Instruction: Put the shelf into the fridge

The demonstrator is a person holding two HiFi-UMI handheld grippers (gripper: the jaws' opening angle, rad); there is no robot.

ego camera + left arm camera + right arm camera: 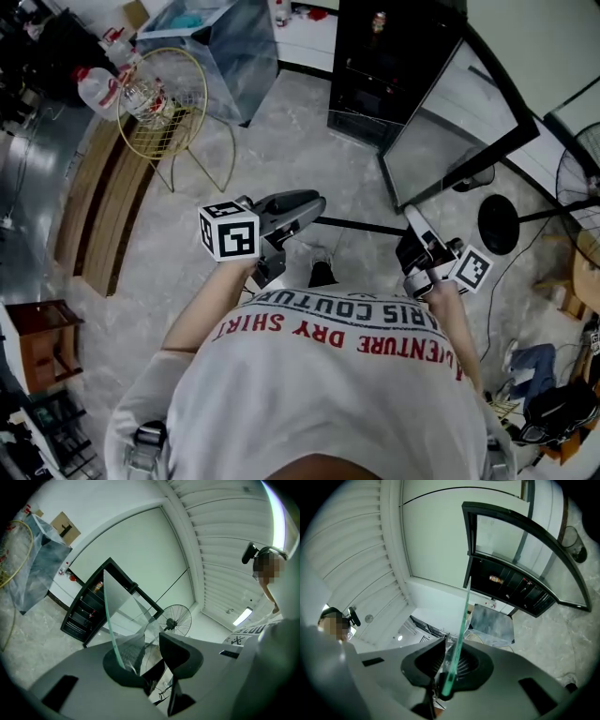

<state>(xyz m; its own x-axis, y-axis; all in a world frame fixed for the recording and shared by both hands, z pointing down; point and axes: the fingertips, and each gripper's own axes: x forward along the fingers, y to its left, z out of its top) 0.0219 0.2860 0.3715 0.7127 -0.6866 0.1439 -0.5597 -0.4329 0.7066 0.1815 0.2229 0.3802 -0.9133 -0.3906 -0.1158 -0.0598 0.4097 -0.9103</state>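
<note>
I carry a clear glass shelf (361,226) between both grippers at chest height; in the head view it shows only as a thin dark edge. My left gripper (311,204) is shut on its left end, where the greenish edge of the shelf (110,620) runs down between the pads. My right gripper (413,246) is shut on the other end, with the shelf (460,634) edge-on between its jaws. The black fridge (380,70) stands ahead with its glass door (459,127) swung open to the right. It also shows as the fridge (88,607) and the fridge (513,585) in the gripper views.
A gold wire stand (164,103) holding bottles is at the left, a translucent plastic bin (225,47) behind it. A wooden bench (98,211) lies along the left. A standing fan's round base (497,223) and cables are on the floor to the right of the open door.
</note>
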